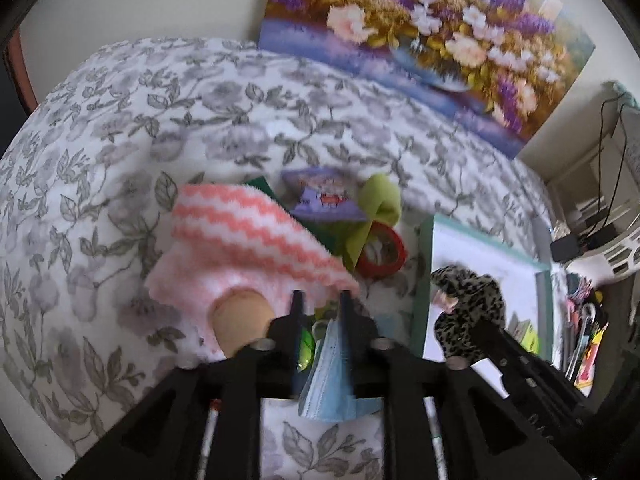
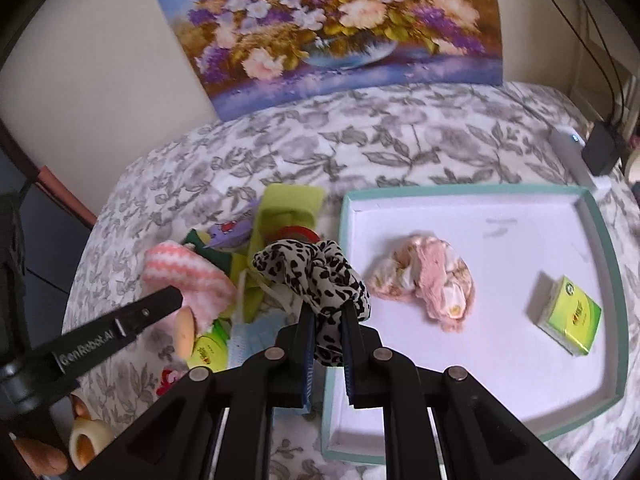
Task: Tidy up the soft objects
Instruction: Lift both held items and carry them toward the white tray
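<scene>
My right gripper is shut on a leopard-print scrunchie and holds it above the left rim of the teal-edged white tray; it also shows in the left wrist view. In the tray lie a pink floral scrunchie and a green tissue pack. My left gripper is shut on a light blue face mask, beside a pink-and-white zigzag fuzzy cloth. The left gripper's arm shows in the right wrist view.
A pile on the floral bedspread holds a red tape roll, green felt and a purple packet. A flower painting leans on the wall. Cables and a black box sit far right.
</scene>
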`<action>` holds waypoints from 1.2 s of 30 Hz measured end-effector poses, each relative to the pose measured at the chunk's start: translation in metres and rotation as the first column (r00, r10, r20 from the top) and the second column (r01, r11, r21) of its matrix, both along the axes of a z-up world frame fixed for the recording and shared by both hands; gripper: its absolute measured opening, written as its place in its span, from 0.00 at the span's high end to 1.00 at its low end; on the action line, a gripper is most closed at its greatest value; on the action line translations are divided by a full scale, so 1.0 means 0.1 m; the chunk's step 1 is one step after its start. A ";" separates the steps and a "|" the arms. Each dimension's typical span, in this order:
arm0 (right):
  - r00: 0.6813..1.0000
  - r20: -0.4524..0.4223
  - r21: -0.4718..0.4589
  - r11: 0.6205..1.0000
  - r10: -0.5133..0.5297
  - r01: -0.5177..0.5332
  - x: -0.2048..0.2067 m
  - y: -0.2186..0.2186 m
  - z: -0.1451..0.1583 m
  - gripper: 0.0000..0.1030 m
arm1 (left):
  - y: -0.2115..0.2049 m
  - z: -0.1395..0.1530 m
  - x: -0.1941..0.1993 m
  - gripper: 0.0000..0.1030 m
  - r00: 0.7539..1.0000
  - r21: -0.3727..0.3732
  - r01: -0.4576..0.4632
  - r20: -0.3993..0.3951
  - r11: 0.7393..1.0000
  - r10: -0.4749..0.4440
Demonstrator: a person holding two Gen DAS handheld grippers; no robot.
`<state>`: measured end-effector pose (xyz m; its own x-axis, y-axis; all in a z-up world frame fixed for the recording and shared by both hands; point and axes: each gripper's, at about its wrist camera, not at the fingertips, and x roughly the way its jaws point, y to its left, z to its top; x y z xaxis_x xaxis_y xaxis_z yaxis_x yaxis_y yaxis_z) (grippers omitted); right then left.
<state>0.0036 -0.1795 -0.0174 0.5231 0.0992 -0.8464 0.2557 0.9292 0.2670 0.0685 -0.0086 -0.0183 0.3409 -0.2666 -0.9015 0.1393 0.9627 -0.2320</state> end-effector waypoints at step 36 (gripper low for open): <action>0.991 -0.080 0.004 0.994 -0.107 0.108 -0.14 -0.44 -0.13 0.87 | -0.79 -0.78 -0.08 0.82 0.977 0.143 0.166 -0.161 0.976 -0.142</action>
<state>-0.0105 -0.2235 -0.0309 0.4618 0.0531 -0.8854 0.3750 0.8929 0.2492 0.0609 -0.0879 -0.0961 0.1653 -0.1589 -0.9734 0.2639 0.9581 -0.1116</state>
